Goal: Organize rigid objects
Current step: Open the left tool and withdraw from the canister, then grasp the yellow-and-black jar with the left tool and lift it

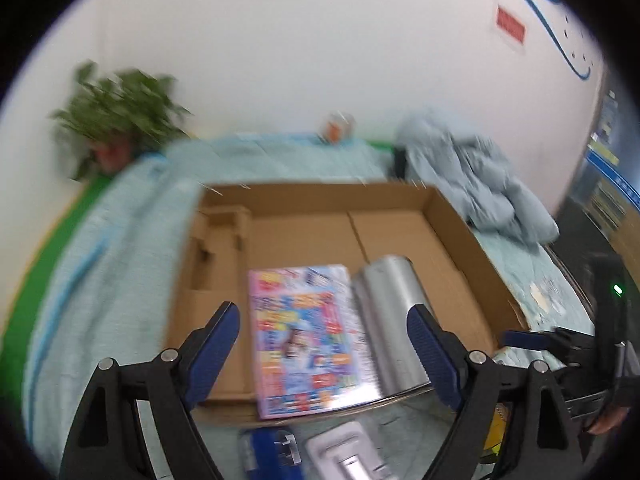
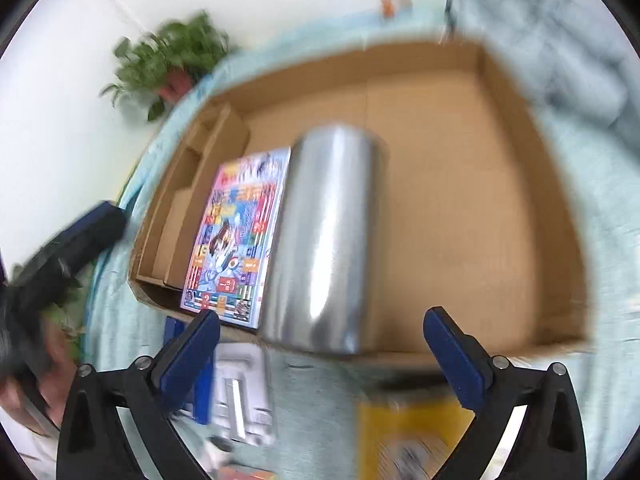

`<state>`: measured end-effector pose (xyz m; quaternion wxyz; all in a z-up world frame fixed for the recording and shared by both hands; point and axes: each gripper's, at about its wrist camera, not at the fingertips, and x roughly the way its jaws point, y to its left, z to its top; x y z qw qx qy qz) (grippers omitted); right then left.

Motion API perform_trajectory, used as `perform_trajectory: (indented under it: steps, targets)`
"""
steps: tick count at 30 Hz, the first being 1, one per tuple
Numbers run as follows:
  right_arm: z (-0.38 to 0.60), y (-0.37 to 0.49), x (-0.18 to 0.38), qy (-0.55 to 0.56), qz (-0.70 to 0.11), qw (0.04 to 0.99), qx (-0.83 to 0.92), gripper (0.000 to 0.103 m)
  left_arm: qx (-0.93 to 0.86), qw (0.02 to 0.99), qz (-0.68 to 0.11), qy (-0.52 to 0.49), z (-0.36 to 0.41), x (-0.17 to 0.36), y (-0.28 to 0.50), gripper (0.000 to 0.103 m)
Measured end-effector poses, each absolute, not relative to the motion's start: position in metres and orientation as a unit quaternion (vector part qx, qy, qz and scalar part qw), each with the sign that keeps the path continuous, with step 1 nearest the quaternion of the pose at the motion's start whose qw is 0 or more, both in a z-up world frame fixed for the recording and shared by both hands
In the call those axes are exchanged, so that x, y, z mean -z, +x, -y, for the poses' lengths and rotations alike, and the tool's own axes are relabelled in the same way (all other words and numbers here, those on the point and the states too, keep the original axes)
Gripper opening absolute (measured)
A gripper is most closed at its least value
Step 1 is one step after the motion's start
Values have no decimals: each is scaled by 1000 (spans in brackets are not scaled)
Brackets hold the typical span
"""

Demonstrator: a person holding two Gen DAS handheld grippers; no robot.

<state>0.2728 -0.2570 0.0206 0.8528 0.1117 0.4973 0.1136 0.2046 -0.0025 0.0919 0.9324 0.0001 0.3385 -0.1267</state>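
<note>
a shallow cardboard box (image 1: 452, 224) lies open on a bed with a pale blue cover (image 1: 100, 240). inside it, a colourful book (image 1: 308, 336) lies flat near the front wall, and a shiny metal cylinder (image 1: 388, 312) lies on its side touching the book's right edge. the front ends of both rest over the box's front edge. cardboard dividers (image 1: 216, 240) occupy the box's left end; the right half shows bare floor.

the left gripper (image 1: 324, 344) hovers over the book and cylinder with its blue-padded fingers spread wide, holding nothing. the right gripper (image 2: 322, 344) hangs in front of the cylinder (image 2: 328, 240), fingers likewise spread apart and holding nothing.

in front of the box, on the cover, lie a white plastic item (image 2: 240, 396), a blue item (image 1: 260, 452) and a yellow package (image 2: 404, 436), all blurred. a potted plant (image 1: 120, 116) stands at the far left by the wall, a crumpled grey-blue quilt (image 1: 472, 176) sits at the far right, and a small orange container (image 1: 338, 126) stands against the wall.
</note>
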Motion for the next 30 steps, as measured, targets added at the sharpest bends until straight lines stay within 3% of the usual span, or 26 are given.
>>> perform_trajectory:
  steps: [3, 9, 13, 16, 18, 27, 30]
  targets:
    - [273, 217, -44, 87, -436, 893, -77, 103, 73, 953, -294, 17, -26, -114, 171, 92]
    - [300, 162, -39, 68, -422, 902, -53, 102, -30, 973, -214, 86, -47, -135, 104, 92]
    - [310, 162, -14, 54, -450, 890, -37, 101, -7, 956, -285, 77, -44, -115, 95, 92]
    - [305, 171, 18, 80, -496, 864, -42, 84, 53, 937, -345, 11, -45, -92, 90, 92]
    - [297, 172, 30, 83, -508, 855, -61, 79, 102, 916, -386, -43, -42, -74, 89, 92]
    - [292, 101, 37, 92, -509, 851, -85, 79, 305, 807, -494, -108, 37, -18, 78, 92]
    - [278, 65, 36, 79, -510, 848, -121, 84, 353, 760, -533, -119, 68, 2, 83, 92]
